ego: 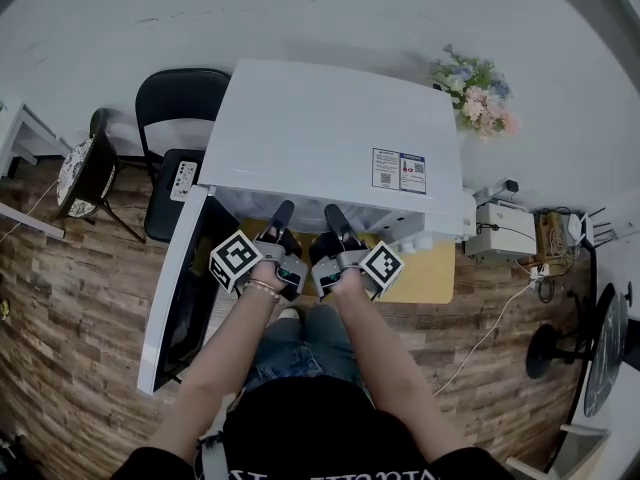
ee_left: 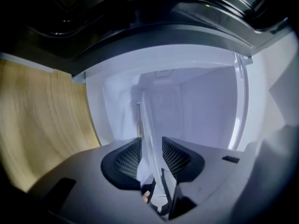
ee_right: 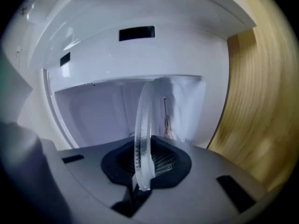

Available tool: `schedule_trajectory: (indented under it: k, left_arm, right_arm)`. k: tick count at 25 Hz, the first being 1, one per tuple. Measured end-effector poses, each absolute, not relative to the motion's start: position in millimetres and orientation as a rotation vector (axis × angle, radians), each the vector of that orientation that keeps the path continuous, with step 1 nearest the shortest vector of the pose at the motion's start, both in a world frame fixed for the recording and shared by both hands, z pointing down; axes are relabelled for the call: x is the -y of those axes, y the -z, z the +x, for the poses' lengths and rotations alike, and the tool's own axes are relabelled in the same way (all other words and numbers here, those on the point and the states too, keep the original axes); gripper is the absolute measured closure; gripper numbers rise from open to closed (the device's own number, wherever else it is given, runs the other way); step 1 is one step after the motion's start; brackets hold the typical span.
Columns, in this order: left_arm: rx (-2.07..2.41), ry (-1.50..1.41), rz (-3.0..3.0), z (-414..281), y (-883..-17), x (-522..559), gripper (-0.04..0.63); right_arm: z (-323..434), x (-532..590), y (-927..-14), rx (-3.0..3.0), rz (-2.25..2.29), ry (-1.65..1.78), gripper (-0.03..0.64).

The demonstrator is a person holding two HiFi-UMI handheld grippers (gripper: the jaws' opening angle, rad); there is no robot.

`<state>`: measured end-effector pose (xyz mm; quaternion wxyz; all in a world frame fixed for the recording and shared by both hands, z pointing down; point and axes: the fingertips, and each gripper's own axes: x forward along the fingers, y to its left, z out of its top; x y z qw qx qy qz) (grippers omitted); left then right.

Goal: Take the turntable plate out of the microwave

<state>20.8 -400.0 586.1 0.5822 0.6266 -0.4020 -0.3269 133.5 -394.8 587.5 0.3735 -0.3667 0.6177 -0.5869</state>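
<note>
we are working on the grasp: both grippers are reaching level into the open microwave point(ego: 330, 128), its door point(ego: 175, 288) swung out beyond the left gripper point(ee_left: 152, 160). the plate point(ee_right: 144, 111) is sitting inside the cavity, its near rim running between the jaws of each gripper and stretching straight ahead from them.

the right gripper point(ee_right: 149, 160) is clenched on the rim, its pads closing against the glass. the left gripper is released: its jaws are standing apart around the rim, with a sliver of light showing beside one pad.

to do this well, we are judging that the left gripper should close fully before anything lifts, biting as deep on the rim as the right one. then both should rise together just enough to clear the hub and draw straight back, keeping the glass level so it is not scraping the cavity mouth or twisting between the two grips.

the plate is round, so it is offering no long axis. it is showing edge-on to both grippers. the worktop point(ee_left: 42, 125) is lying off to each gripper's outer side, so we are taking the grippers to be rolled over and the plate to be lying flat, face up.
</note>
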Motion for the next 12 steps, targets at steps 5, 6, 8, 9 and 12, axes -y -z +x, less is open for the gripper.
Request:
schedule_trajectory:
  k: [5,6,8,9,12]
  left_arm:
    - [0.926,0.813,1.456,20,-581,403,0.459]
    - [0.918,0.830,1.454,20,-580,404,0.459]
    - [0.902,0.869,1.448,19,-576,406,0.459]
    - [0.899,0.883,1.442,18,-575,406,0.459]
    - [0.893,0.909,1.423,15,-573,404,0.460]
  right_arm:
    - [133,382,-578,-1.623,-0.855,1.482,0.572]
    - [134,379,-577,-1.637,-0.845,1.481,0.572]
    - [135,372,-575,-1.662,-0.831,1.483,0.572]
    - [135,369,-574,-1.670,-0.823,1.486,0.572]
    - [135,359,-570,-1.687,-0.804,1.498,0.572]
